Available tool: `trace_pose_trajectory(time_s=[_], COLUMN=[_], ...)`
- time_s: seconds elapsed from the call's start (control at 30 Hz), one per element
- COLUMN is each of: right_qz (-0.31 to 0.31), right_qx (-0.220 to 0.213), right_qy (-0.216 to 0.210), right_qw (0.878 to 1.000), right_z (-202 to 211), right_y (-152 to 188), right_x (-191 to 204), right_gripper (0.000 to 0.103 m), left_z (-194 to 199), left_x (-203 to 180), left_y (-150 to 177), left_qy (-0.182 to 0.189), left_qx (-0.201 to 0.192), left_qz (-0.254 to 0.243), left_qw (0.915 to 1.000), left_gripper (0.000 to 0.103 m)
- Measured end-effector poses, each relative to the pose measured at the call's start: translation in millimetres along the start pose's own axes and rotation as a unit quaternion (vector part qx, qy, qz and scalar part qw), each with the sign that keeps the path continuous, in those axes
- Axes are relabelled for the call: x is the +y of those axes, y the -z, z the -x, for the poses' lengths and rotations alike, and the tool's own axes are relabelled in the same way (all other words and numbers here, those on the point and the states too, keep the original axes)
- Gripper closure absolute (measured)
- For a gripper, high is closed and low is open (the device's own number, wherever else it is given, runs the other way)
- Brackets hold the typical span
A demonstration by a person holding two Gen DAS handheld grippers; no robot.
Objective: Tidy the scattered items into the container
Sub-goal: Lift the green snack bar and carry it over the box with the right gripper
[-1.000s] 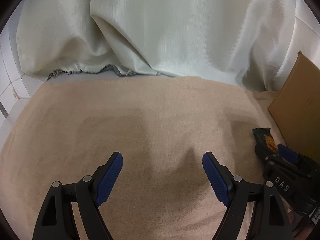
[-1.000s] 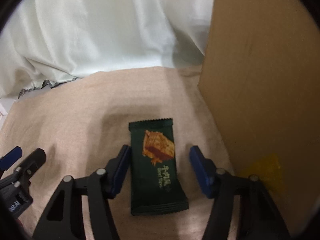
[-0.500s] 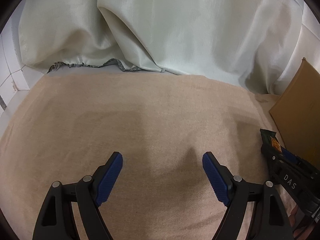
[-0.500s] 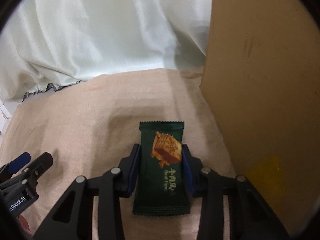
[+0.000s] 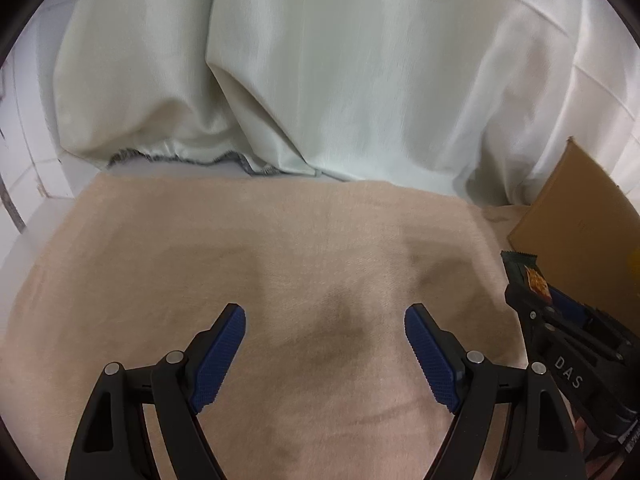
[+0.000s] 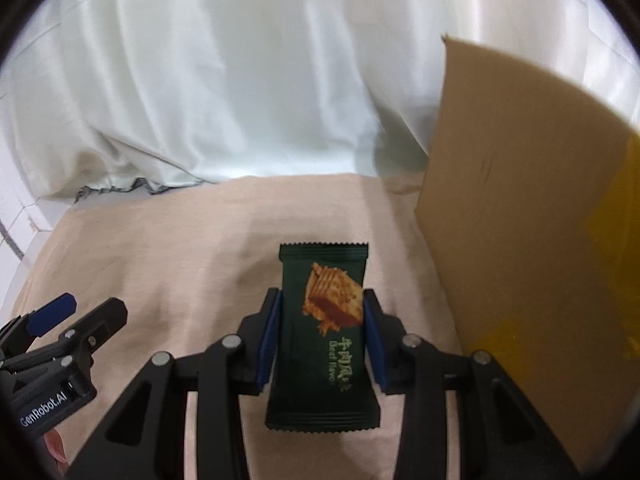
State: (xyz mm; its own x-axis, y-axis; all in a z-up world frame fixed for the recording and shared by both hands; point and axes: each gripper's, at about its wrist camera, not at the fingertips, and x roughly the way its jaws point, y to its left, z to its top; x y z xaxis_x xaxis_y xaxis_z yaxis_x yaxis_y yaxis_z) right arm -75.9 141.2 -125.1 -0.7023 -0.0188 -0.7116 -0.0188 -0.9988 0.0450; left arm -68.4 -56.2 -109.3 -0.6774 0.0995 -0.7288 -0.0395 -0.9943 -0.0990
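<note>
My right gripper [image 6: 322, 312] is shut on a dark green snack packet [image 6: 324, 332] with a wafer picture, gripping its long sides and holding it above the beige cloth [image 6: 180, 248]. The brown cardboard box [image 6: 520, 220] stands upright just to the right of it. In the left wrist view the right gripper [image 5: 536, 296] with the packet [image 5: 524, 270] shows at the right edge, next to the box [image 5: 580, 232]. My left gripper [image 5: 324, 328] is open and empty over bare cloth [image 5: 240, 248]; it also shows in the right wrist view [image 6: 80, 312] at the lower left.
A pale curtain [image 5: 320, 80] hangs along the back of the cloth-covered surface. White tiled wall [image 5: 24, 184] lies at the far left. A yellow patch [image 6: 612, 272] marks the box wall.
My right gripper closed on the snack packet and has lifted it off the cloth. The left gripper has tilted up slightly and stays open.
</note>
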Motion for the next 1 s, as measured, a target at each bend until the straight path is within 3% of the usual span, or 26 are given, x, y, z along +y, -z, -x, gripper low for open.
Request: trace_pose_trajectory(time_s=[0.3, 1.0], right_qz=[0.026, 0.040], right_qx=[-0.041, -0.107], right_qy=[-0.013, -0.026], right_qw=[0.999, 0.993], right_z=[46, 150], right_y=[-13, -36], right_x=[18, -3], right_gripper=[0.059, 0.059], left_z=[53, 134], left_x=[12, -18], left_y=[-15, -29], left_qy=[-0.034, -0.028], left_qx=[-0.041, -0.087], left_qz=[0.008, 0.004], left_qw=[0.9986, 0.9958], left_gripper=[0.020, 0.020])
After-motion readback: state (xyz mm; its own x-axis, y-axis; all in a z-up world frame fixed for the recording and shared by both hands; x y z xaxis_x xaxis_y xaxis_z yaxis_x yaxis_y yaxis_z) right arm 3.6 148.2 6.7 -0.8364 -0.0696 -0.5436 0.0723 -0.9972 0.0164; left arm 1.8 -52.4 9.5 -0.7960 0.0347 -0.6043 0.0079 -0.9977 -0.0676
